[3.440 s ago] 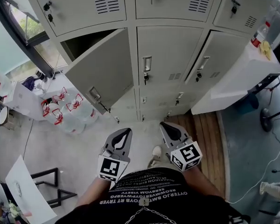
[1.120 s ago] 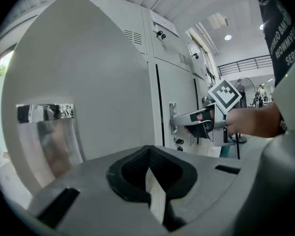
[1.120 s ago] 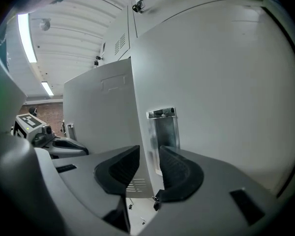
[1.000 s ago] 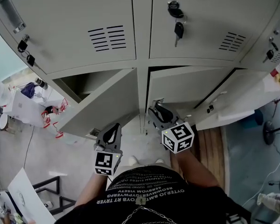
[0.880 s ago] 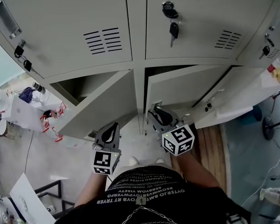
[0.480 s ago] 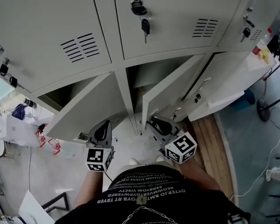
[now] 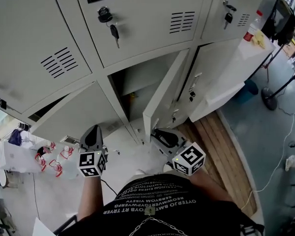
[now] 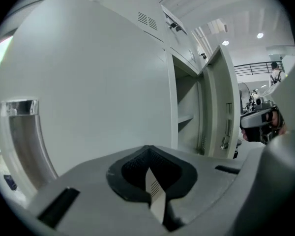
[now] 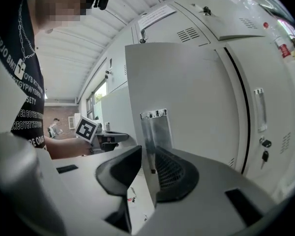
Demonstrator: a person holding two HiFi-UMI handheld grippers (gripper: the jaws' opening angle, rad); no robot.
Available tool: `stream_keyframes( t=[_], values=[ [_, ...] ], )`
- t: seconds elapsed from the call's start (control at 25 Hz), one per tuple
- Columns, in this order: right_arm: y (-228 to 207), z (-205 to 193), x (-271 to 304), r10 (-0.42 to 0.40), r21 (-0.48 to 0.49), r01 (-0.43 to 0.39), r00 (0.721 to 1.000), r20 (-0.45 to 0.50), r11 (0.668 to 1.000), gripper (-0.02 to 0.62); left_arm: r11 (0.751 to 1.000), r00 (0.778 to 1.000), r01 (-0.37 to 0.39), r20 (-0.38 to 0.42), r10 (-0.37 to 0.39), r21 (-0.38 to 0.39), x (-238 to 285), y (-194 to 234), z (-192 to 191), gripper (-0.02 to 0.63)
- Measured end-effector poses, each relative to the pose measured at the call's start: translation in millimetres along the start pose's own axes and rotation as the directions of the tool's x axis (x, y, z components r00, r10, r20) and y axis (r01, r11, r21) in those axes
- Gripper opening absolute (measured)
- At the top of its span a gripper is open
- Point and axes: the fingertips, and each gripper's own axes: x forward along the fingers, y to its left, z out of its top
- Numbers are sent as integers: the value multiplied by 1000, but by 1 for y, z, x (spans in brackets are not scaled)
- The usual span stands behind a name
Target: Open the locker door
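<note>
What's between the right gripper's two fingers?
The shiny metal handle of the open grey locker door, gripped by the right gripper; seen in the right gripper view.

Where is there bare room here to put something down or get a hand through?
Mostly bare: the open compartment beside the swung door, and the pale floor between the left gripper and the right gripper, which holds the door's handle. Crowded: the floor at left, with bottles.

Black lettered T-shirt (image 7: 173,204), chain necklace (image 7: 160,224), grey left gripper (image 7: 94,130) and right gripper (image 7: 157,133).
</note>
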Motion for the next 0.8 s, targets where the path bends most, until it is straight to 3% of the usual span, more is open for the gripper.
stream_keyframes(
  t=[0.12,0.2,0.4,0.52,0.68,0.8],
  values=[
    [2,0,-12,7,10,-7,1000,9,1000,68,1000,1000,24,10,-24,9,4,-10,5,-8],
    [11,1,-18,37,10,-38,999,25,999,14,998,998,59,12,-59,20,7,-26,7,-8],
    [13,-3,-29,3,-44,-3,1000,6,999,20,987,987,156,13,-157,45,16,-74,13,-8],
    [3,-2,-38,-55,-51,55,998,9,997,71,975,976,215,8,-216,58,14,-103,15,-8],
    [0,-2,-37,-65,-58,65,998,1,996,158,956,960,279,10,-281,86,10,-136,16,-8],
    [1,-3,-29,-65,-74,64,998,-17,995,172,947,952,307,-21,-307,90,6,-148,8,-8]
  ],
)
